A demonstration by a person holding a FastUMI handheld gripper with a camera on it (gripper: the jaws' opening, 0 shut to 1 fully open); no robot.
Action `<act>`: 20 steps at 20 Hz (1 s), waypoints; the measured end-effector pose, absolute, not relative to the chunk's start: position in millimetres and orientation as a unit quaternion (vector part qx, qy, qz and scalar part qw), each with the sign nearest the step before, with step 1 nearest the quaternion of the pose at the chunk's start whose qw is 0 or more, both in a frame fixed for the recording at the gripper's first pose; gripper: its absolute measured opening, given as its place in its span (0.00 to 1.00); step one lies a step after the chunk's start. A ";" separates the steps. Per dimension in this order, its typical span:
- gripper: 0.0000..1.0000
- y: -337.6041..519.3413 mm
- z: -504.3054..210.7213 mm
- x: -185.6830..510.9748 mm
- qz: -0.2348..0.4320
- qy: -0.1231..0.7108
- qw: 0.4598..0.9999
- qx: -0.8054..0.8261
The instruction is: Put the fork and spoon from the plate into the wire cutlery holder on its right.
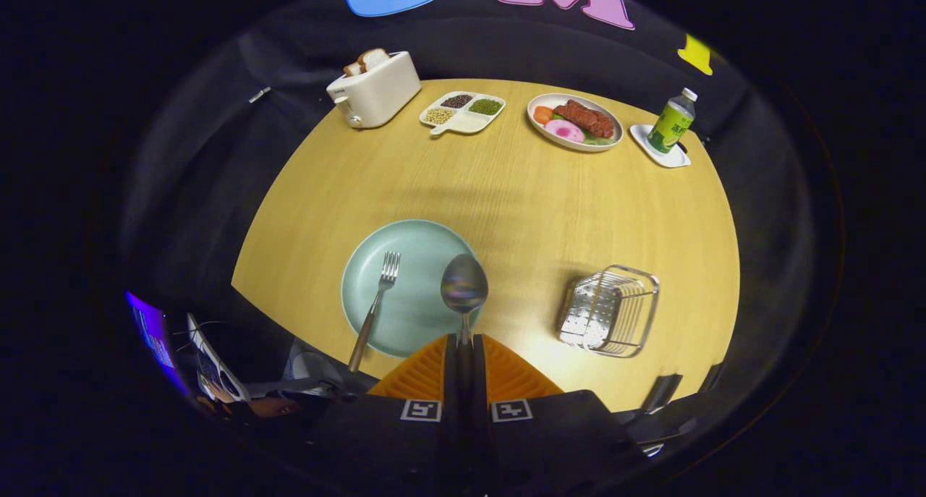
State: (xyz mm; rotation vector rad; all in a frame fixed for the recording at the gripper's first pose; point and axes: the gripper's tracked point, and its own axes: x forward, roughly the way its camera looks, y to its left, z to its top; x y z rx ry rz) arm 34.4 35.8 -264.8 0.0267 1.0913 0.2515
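At the near edge of the round wooden table (506,200), the gripper (464,345) was clenched on the handle of the spoon (464,287), both fingers pressed against the thin stem so that almost no gap showed between them. The spoon's bowl stood just ahead of the fingertips, over the right rim of the pale green plate (416,316); whether it was lifted clear of the plate or touching it could not be told. To the left of the spoon the fork (376,302) lay on the plate, tines pointing far and its handle running off the near rim toward the table's edge. To the right of the plate, apart from it, sat the wire cutlery holder (609,310), tipped a little in this view and seemingly with nothing in it.

By these signs the step in hand was the carrying of the spoon, the first of the two pieces; the fork was not yet dealt with. The next move would call for a swing to the right until the spoon hung over the holder's open top, then a lowering and a release.

Farther off stood a white toaster (375,89) with bread, a divided dish (463,111) of beans, a plate of food (575,121), and a green bottle (672,121) on a coaster (660,150).
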 end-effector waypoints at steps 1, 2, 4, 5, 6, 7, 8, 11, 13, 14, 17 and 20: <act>0.10 16.0 -258.4 31.1 0.116 0.524 0.844 0.005; 0.10 -2.8 -253.9 28.9 0.109 0.528 0.842 -0.003; 0.10 -37.1 -251.3 25.4 0.095 0.542 0.835 -0.021; 0.10 -50.6 -252.6 25.1 0.090 0.550 0.830 -0.027; 0.10 -59.9 -256.9 22.5 0.088 0.564 0.820 -0.034; 0.10 -66.2 -263.9 21.2 0.089 0.576 0.811 -0.038; 0.10 -70.5 -272.1 19.3 0.091 0.592 0.800 -0.041; 0.10 -81.5 -297.5 23.4 0.083 0.625 0.775 -0.046; 0.10 -85.2 -311.6 27.7 0.079 0.641 0.762 -0.051; 0.10 -86.1 -317.6 31.5 0.075 0.646 0.758 -0.049; 0.10 -86.7 -331.1 41.4 0.063 0.657 0.750 -0.041; 0.10 -87.6 -337.7 47.7 0.053 0.659 0.749 -0.037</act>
